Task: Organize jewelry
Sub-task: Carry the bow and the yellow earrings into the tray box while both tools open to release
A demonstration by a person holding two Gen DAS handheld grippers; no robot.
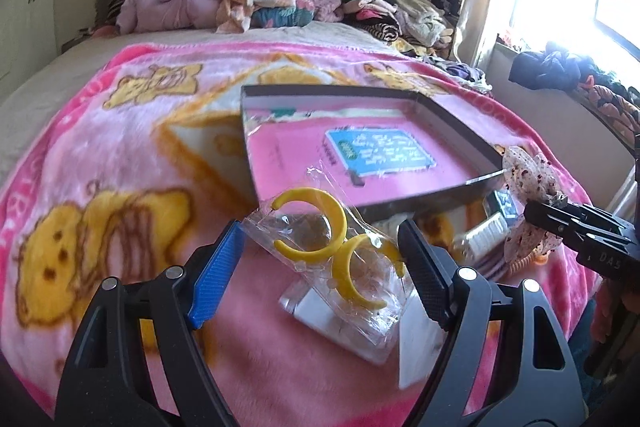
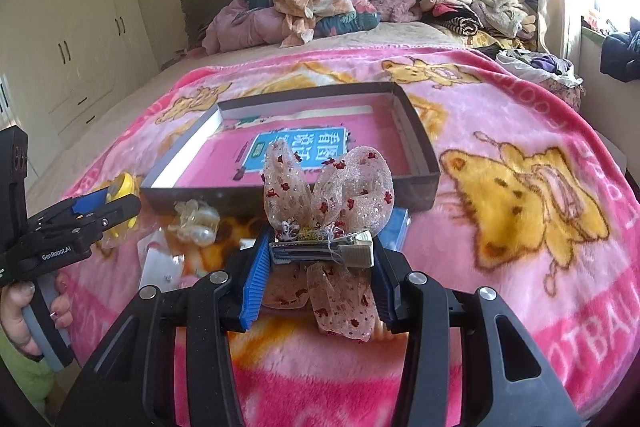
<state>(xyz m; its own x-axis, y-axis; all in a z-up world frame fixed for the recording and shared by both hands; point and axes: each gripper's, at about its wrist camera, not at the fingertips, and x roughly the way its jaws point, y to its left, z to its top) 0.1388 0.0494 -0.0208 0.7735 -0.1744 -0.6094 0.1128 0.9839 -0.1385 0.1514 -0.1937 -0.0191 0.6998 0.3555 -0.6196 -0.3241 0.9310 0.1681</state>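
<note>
- Gripping a clear packet of yellow hoop earrings (image 1: 332, 247) by its two edges, the left tongs (image 1: 320, 263) hold it above the pink blanket (image 1: 120, 147) on the bed.
- Right tongs (image 2: 320, 259) are clenched on the metal clip of a sheer spotted hair bow (image 2: 332, 187).
- An open shallow box (image 2: 416, 143) lies on the blanket just beyond both.
- A pearl hair clip (image 2: 198, 223) rests near the box's front wall.

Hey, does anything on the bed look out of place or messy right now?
Mostly the bed's far end: clothes are heaped loosely against the headboard and toward the window. The box on the pink blanket holds no jewelry yet; a pearl hair clip lies loose in front of it.
</note>
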